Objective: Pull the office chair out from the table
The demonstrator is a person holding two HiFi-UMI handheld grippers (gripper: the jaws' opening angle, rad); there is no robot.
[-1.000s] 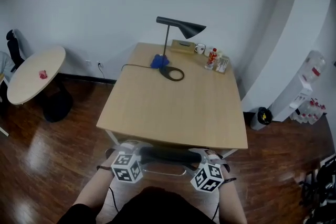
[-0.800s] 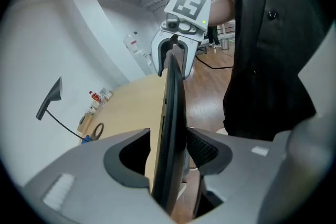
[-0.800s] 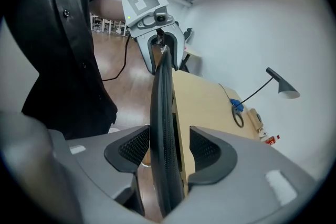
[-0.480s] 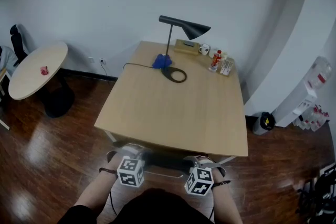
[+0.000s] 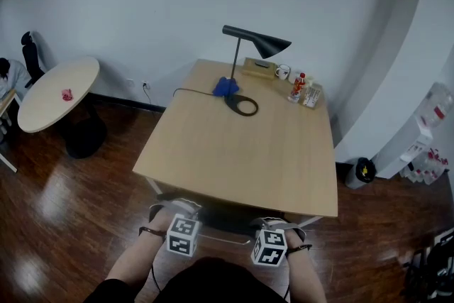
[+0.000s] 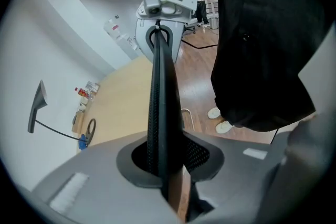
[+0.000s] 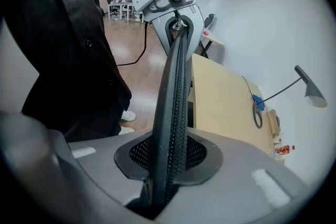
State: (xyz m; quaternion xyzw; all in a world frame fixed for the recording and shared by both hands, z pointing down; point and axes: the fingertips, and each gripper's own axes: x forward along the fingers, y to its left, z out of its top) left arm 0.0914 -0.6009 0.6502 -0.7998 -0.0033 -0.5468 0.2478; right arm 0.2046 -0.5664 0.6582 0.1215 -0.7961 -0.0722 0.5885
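The office chair is tucked under the near edge of the wooden table (image 5: 234, 145); only the black mesh backrest (image 5: 221, 215) shows in the head view. My left gripper (image 5: 181, 215) straddles the backrest's top edge on the left and my right gripper (image 5: 274, 225) straddles it on the right. In the left gripper view the backrest (image 6: 160, 92) runs between the jaws of my left gripper (image 6: 165, 165), which are closing on it. The right gripper view shows the backrest (image 7: 176, 92) filling the slot of my right gripper (image 7: 165, 165), also closing.
A black desk lamp (image 5: 255, 42), a blue item, a mug and bottles stand at the table's far end. A round table (image 5: 57, 92) sits at the left. A black bin (image 5: 363, 170) and a water dispenser (image 5: 425, 131) are at the right. Dark wooden floor lies all around.
Both grippers have sunk onto the top edge of the backrest, and their marker cubes now sit lower and closer to the person's body.
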